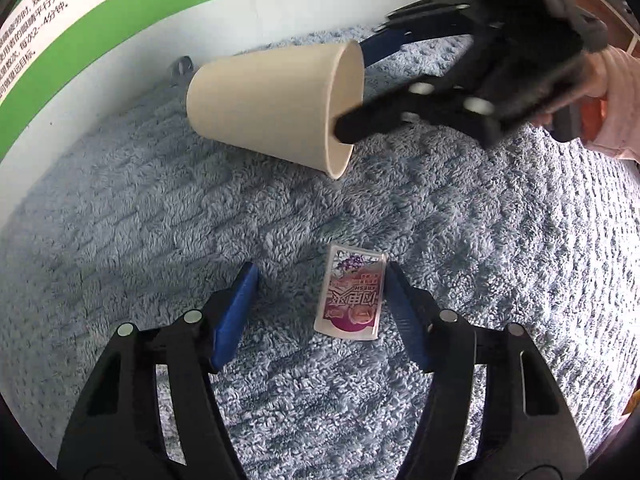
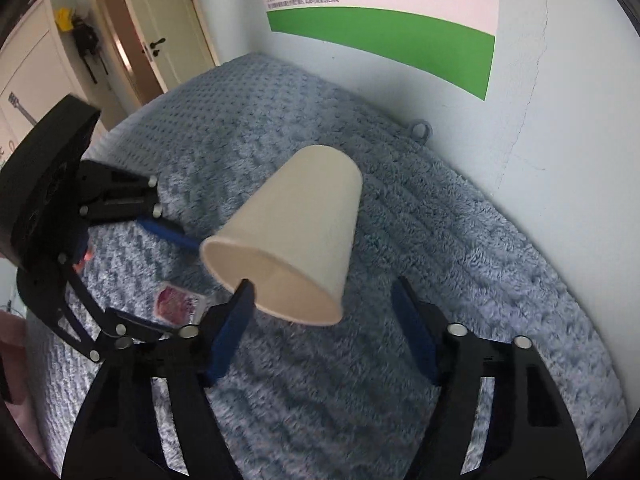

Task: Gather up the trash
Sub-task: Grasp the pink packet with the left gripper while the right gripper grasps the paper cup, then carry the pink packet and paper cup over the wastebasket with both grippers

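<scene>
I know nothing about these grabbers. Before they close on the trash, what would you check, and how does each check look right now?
1. Left gripper straddles the wrapper: ok.
2. Wrapper centred between its fingers: not ok, it lies against one.
3. Right gripper straddles the cup's rim: ok.
4. Right fingers pressing the cup: cannot tell.
5. Cup on its side on the blue blanket: ok.
</scene>
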`<state>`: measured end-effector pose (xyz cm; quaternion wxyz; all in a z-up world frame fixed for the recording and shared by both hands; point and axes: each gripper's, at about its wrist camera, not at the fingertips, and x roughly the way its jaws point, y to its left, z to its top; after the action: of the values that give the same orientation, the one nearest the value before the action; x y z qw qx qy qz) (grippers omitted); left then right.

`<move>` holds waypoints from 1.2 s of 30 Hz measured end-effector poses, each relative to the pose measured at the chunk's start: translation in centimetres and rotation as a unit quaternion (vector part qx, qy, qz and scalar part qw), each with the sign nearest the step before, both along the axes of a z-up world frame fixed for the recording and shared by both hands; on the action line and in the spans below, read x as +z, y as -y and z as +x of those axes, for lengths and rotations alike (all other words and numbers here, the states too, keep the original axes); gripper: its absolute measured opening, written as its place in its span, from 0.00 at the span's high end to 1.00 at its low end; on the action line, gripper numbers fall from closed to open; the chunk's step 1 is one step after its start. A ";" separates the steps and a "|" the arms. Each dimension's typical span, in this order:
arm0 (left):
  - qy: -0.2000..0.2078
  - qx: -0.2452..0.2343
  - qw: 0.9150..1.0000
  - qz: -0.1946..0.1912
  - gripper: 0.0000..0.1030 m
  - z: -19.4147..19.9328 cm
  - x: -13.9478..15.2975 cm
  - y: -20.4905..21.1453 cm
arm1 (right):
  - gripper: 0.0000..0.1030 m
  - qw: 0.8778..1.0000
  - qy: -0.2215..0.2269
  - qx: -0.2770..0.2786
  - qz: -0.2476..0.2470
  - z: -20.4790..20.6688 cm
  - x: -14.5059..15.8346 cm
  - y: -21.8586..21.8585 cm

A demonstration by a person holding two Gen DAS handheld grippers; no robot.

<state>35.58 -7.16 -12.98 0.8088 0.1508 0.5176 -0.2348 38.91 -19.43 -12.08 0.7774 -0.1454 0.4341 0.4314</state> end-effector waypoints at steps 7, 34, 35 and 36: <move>-0.002 -0.002 1.000 -0.019 0.73 -1.4 0.8 0.0 | 0.92 1.000 -0.001 -0.003 0.007 0.9 -0.4 -0.8; 0.065 0.104 0.992 -0.007 0.73 -16.7 10.3 -13.3 | 0.93 0.993 0.034 0.116 -0.017 -9.2 8.6 -11.6; 0.068 0.108 0.992 -0.006 0.73 -17.4 10.5 -14.0 | 0.93 0.992 0.036 0.123 -0.018 -9.6 8.8 -12.4; 0.071 0.115 0.991 -0.006 0.73 -18.7 10.7 -15.0 | 0.93 0.990 0.039 0.132 -0.019 -10.4 9.1 -13.7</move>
<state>16.87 7.88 -2.24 0.8659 0.1017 0.4719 -0.1315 28.52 -5.70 -2.94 0.7267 -0.2328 0.3886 0.5164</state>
